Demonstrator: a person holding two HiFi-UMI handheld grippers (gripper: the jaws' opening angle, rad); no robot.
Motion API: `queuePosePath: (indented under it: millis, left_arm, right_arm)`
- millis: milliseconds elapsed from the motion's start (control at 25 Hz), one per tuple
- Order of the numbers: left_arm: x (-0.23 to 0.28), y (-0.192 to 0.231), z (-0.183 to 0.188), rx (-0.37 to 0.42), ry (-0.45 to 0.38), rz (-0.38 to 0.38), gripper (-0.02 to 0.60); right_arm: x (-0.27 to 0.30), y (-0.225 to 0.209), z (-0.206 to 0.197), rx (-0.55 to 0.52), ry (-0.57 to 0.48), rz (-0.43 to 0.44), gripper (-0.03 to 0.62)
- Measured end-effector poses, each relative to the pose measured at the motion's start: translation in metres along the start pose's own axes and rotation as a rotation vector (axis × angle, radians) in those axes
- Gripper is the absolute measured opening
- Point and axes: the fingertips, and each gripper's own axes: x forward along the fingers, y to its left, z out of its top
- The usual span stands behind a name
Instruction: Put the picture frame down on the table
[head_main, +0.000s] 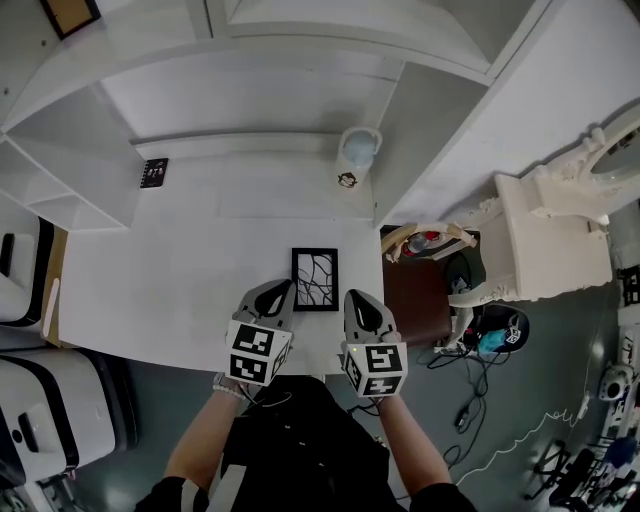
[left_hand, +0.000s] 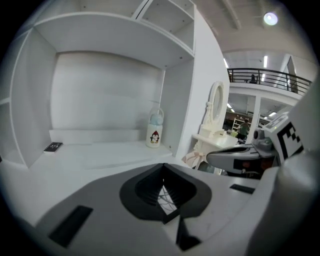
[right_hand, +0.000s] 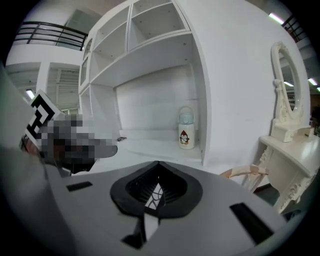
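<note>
Scene: white table (head_main: 180, 270) built into a white shelving unit (head_main: 300, 60). An ornate white vanity (head_main: 550, 240) stands off to the right, well apart from the work area.

Left gripper (head_main: 272, 296): jaws fully together with nothing between them. Its own view shows the pads meeting in a single seam. Right gripper (head_main: 362, 303): same condition, jaws closed and empty. The two sit side by side at the table's near edge, in the person's hands.

Picture frame (head_main: 314, 279): lies flat on the table close to the near edge, long sides running away from the person. In the head view it sits between the two sets of fingertips. The left tips are just beside its left rim, but contact cannot be confirmed. Each gripper view shows a sliver of its branching-line panel below the closed jaws.

Judgement: the frame already rests on the table, released. The placement looks complete.

Handling note (judgement): thin dark rim, so probably light and stiff. The face may be glazed, hence fragile and slick. If it is regripped, one gripper should take the rim at the middle of each long side, pads on the moulding and off the panel. It should go down flat without being dropped.

Minor items: penguin-print bottle (head_main: 357, 155) at the back right of the table, and a small black card (head_main: 154, 172) at the back left. Both are well apart from the frame.
</note>
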Motion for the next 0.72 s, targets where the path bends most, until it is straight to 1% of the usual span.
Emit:
queuePosePath:
  millis: [160,360,480,720]
  left_arm:
    - [-0.02,-0.009,0.028,0.053,-0.088,0.008,0.002]
    - [-0.047,-0.019,0.056,0.105,-0.177,0.026,0.002]
    - [-0.062,-0.025,0.072,0.105,-0.222,0.029,0.002]
    - [-0.091,-0.032,0.102,0.11,-0.316,0.035,0.002]
  right_arm:
    - [-0.019,0.001,0.018,0.004,-0.051,-0.014,0.002]
    - [-0.047,0.004,0.04,-0.012,-0.107,-0.024,0.002]
    - [-0.061,0.004,0.055,-0.029,-0.14,-0.03,0.002]
    - [-0.086,0.013,0.086,-0.099,-0.213,-0.049,0.002]
